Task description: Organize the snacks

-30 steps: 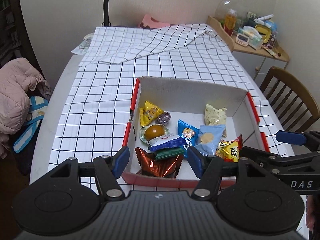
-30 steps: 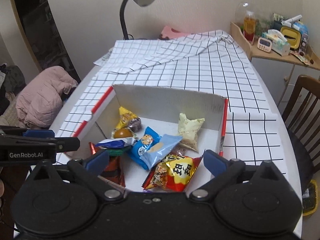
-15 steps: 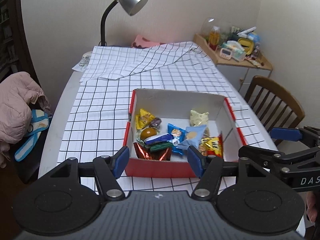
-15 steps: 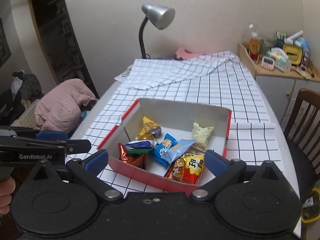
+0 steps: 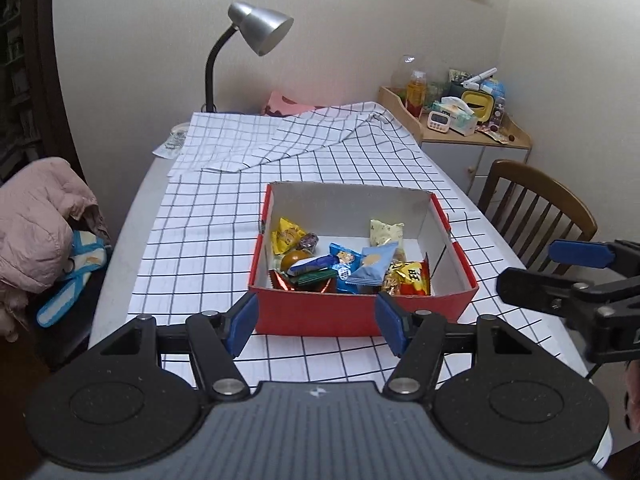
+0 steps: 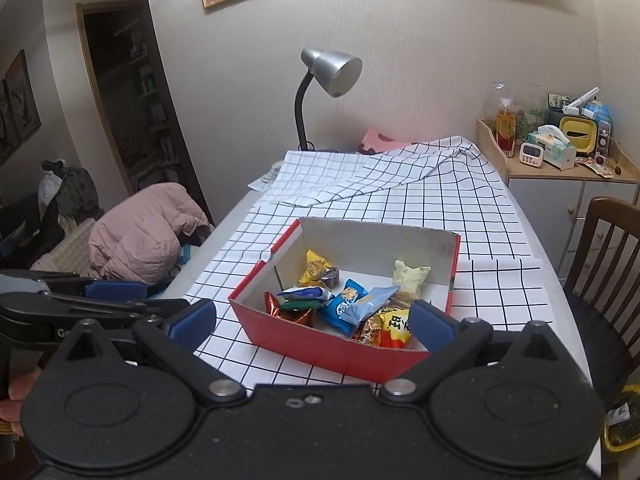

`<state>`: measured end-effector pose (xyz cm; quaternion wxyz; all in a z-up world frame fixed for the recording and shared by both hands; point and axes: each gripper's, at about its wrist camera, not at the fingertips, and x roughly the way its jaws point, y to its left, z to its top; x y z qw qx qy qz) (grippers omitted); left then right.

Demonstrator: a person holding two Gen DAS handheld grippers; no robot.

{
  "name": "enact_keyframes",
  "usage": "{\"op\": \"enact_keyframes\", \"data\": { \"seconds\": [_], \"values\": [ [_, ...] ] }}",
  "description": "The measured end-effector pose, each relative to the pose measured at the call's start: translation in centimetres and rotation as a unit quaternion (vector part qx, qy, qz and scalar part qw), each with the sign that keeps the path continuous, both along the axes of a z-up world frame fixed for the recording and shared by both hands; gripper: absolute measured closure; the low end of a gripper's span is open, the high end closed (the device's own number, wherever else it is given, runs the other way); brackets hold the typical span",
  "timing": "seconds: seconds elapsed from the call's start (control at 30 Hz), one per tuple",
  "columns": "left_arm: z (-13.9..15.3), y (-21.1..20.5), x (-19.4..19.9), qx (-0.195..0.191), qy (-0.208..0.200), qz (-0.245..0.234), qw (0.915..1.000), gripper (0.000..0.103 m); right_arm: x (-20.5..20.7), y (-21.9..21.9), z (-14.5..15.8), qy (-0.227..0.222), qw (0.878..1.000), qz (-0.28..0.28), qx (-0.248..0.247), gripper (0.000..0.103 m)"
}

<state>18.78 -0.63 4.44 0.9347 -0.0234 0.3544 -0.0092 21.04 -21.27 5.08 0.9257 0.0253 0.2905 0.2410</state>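
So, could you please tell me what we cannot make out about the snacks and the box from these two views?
- Left wrist view: the red box near wall hides the lower part of the copper-foil snack.
- Right wrist view: the right gripper finger covers part of the red-and-yellow packet.
- Both views: print on the wrappers is too small to read.
- Snacks underneath the pile are hidden by those on top.

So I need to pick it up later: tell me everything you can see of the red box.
The red box is an open, lidless cardboard tray, red outside and plain white inside, with low upright walls. It sits flat on the checked tablecloth, near the table's front edge. Wrapped snacks lie loose on its floor, mostly toward the near wall. Neither gripper touches it.
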Motion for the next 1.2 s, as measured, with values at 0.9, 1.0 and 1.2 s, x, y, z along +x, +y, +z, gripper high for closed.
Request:
{"op": "enact_keyframes", "data": {
  "seconds": [0.9, 1.0, 1.2],
  "values": [
    [1.3, -1.3, -4.4, -0.016, -0.024, 0.004, 0.9996, 0.040, -3.9, -2.0, -0.6, -0.024, 0.998, -0.051, 0.020, 0.000],
    [1.5, -1.5, -4.6, -0.016, -0.024, 0.005, 0.9996, 0.040, -4.1, -1.8, -0.8, -0.022, 0.998, -0.059, 0.008, 0.000],
    [1.6, -1.4, -4.8, -0.020, -0.021, 0.011, 0.9995, 0.040, -4.5, -1.7, -0.8, -0.026, 0.998, -0.061, 0.000, 0.000]
  ]
}}
